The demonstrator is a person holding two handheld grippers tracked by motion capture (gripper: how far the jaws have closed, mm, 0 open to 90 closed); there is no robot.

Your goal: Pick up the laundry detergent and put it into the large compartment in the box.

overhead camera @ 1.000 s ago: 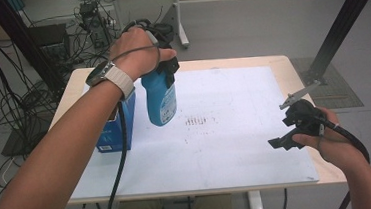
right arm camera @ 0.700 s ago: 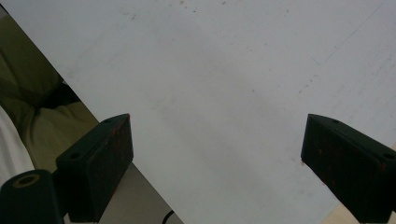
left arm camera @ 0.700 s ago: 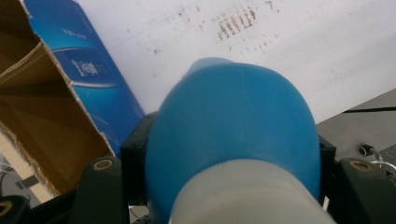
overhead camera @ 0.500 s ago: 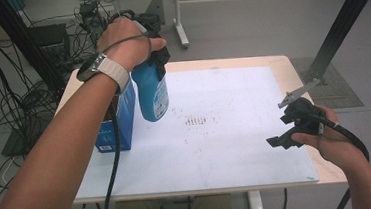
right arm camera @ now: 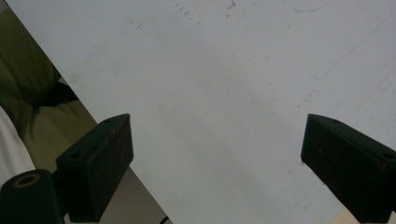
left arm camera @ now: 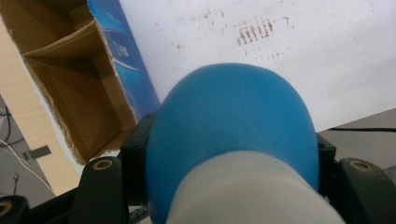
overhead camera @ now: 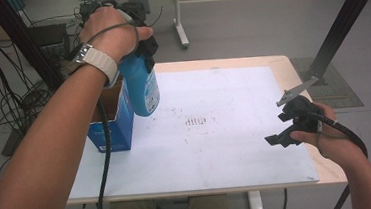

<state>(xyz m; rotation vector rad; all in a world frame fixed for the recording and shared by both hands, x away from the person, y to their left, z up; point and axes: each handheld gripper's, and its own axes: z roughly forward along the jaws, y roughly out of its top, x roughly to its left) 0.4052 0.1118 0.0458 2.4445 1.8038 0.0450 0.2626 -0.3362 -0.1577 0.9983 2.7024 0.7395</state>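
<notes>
The left hand has lifted higher and swung back toward the far left corner of the counter since a moment ago, carrying the blue bottle (overhead camera: 142,85) up with it, while the right hand has stayed put.

Nearest to me, the right claw (overhead camera: 286,126) hovers over the white sheet (overhead camera: 227,146) well to the right of the box, its jaws spread wide with nothing between them (the right gripper view has bare sheet in the gap).

Farther in, the open blue cardboard box (overhead camera: 112,125) stands on the counter (overhead camera: 280,64) at the sheet's left edge, flaps up, brown inside.

Just beyond and above the box's right side, the left claw (overhead camera: 141,43) is clenched on the bottle, which hangs clear of the counter, tilted. In the left gripper view the bottle's blue body (left arm camera: 233,126) bulges between the two jaws, the box (left arm camera: 84,93) below and beside it.
</notes>
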